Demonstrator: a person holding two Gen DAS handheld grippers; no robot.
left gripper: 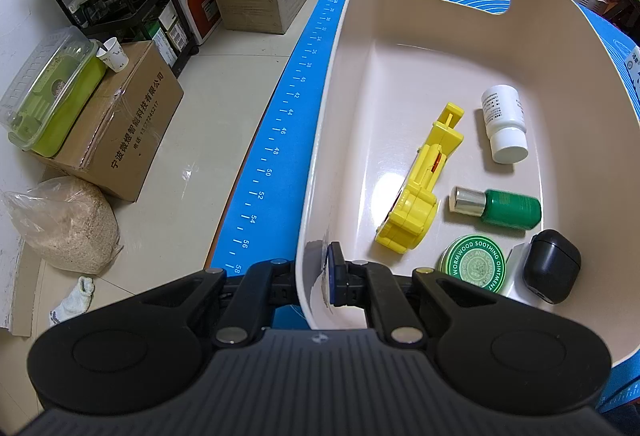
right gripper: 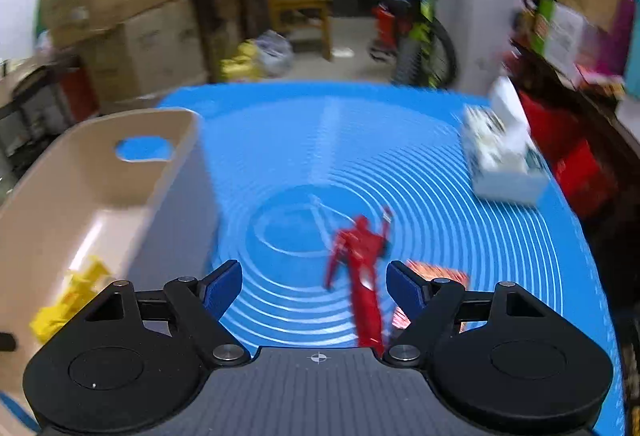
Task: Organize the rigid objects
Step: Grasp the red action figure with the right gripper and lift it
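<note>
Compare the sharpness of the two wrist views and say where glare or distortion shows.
Left wrist view: sharp; the ointment tin label is readable, a soft glare patch lies on the bin floor, and the fisheye bends the blue mat edge. Right wrist view: motion-blurred throughout, smearing the red figure and white box; only the right gripper stays crisp.

Blurred red figure (right gripper: 360, 268), orange packet (right gripper: 436, 272) half-hidden.
</note>
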